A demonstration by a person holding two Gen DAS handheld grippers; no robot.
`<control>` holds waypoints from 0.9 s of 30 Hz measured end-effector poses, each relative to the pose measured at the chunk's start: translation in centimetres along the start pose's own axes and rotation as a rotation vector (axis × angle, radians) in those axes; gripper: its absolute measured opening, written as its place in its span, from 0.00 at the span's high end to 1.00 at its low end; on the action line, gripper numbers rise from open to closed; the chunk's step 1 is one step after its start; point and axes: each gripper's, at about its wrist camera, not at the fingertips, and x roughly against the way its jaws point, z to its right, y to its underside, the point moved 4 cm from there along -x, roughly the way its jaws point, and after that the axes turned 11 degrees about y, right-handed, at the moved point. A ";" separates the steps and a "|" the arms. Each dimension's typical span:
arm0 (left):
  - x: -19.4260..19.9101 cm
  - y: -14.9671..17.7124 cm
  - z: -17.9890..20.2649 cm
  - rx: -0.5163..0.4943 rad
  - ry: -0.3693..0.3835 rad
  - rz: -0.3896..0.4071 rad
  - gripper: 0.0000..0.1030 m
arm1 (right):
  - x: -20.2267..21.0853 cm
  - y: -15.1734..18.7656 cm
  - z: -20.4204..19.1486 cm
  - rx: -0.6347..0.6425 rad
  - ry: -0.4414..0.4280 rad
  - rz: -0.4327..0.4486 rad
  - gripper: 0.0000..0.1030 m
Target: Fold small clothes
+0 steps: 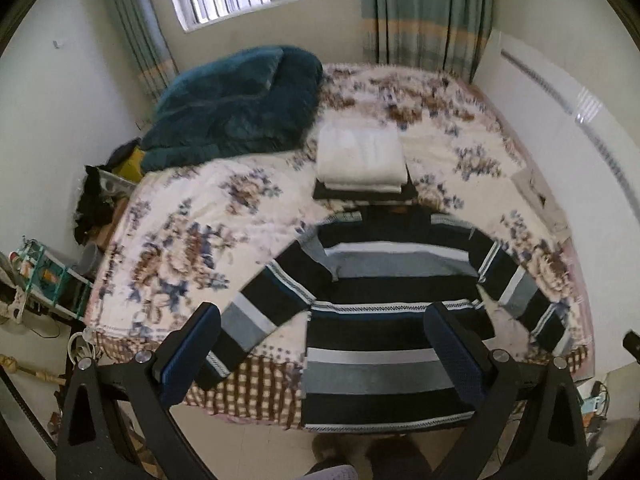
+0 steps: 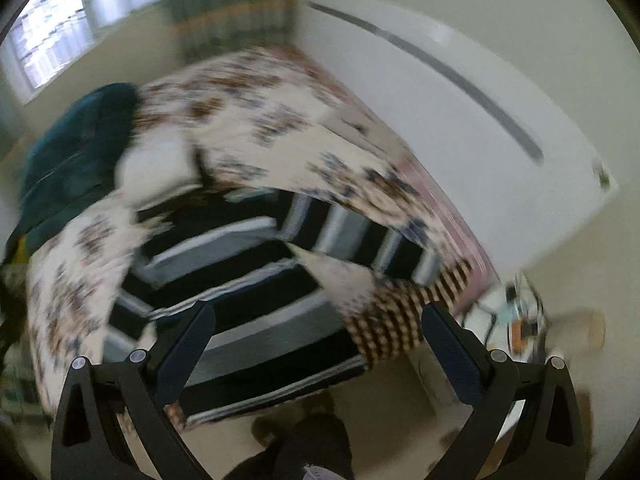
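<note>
My left gripper [image 1: 322,344] and right gripper [image 2: 316,344] both stand released, holding nothing. The striped sweater [image 1: 384,320] lies flat on the floral bedspread [image 1: 180,232], directly ahead of both, hem overhanging the near edge.

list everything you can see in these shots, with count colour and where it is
striped sweater: 1, navy, grey and white, spread flat at the bed's near edge, hem hanging over
folded clothes: 1 stack, white on dark, mid-bed behind the sweater
blanket: 1, teal, heaped at far left of bed
bedspread: 1, cream floral, covering the bed
curtains: 2, green, flanking the window
left gripper: 1, black, open above the hem
right gripper: 1, black, open, image blurred
</note>
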 end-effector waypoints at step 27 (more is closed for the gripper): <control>-43.6 5.1 3.9 0.129 -0.120 -0.382 0.00 | -61.3 5.9 17.9 -1.136 -0.024 -0.508 0.09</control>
